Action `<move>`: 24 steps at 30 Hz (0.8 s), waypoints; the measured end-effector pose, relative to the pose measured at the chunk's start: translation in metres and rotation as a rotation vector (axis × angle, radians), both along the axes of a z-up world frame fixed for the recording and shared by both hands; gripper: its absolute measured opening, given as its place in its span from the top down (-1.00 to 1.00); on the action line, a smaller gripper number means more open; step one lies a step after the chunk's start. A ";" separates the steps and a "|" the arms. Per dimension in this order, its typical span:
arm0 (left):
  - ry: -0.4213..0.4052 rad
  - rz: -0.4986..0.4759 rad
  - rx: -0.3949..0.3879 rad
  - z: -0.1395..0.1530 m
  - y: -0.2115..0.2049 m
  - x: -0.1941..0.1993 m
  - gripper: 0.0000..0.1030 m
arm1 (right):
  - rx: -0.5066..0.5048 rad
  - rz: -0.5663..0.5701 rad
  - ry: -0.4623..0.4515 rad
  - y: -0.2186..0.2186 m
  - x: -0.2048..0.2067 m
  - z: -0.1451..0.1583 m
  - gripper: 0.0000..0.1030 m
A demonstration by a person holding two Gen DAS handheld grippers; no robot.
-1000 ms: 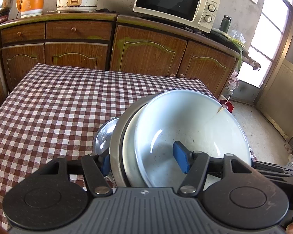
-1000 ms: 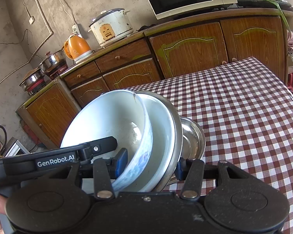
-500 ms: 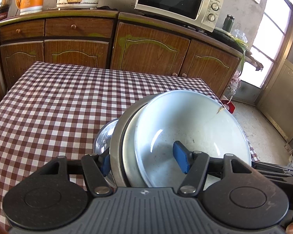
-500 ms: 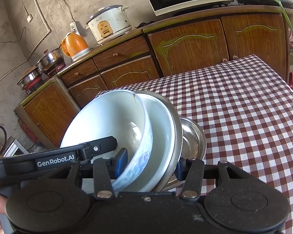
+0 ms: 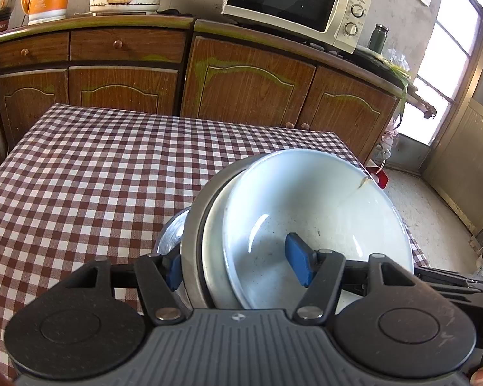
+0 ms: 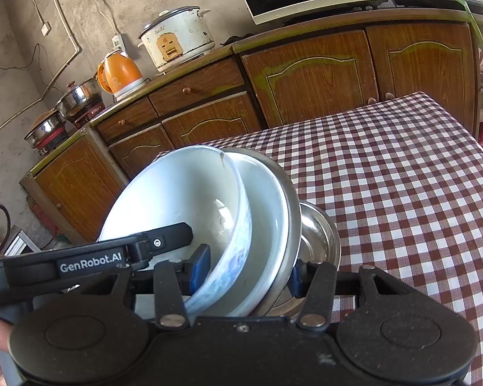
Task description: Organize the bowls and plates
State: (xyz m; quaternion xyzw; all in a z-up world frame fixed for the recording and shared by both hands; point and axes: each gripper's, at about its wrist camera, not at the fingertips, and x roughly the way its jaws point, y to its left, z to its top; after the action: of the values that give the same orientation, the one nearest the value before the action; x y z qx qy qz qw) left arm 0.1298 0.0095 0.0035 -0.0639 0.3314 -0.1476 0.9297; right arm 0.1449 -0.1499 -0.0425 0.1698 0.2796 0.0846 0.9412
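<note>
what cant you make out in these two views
- Left wrist view: bottom of the dish stack, hidden behind the left gripper.
- Right wrist view: most of the steel bowl, hidden behind the stack.
- Both views: whether the stack rests on the table; the gripper bodies cover it.

Wooden cabinets [image 5: 248, 83] lined a bare grey wall [image 6: 13, 48], carrying a microwave [image 5: 293, 3], rice cooker [image 6: 177, 40] and orange kettle [image 6: 120, 74]. Daylight poured through the window [image 5: 447, 64].
</note>
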 end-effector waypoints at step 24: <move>0.036 0.000 0.003 -0.018 0.010 0.015 -0.25 | 0.006 0.009 0.039 0.003 0.026 -0.011 -0.13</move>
State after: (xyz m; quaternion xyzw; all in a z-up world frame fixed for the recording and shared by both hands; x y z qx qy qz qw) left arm 0.1450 0.0191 -0.0143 -0.0650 0.3481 -0.1460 0.9237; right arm 0.1706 -0.1472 -0.0538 0.1729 0.2982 0.0862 0.9347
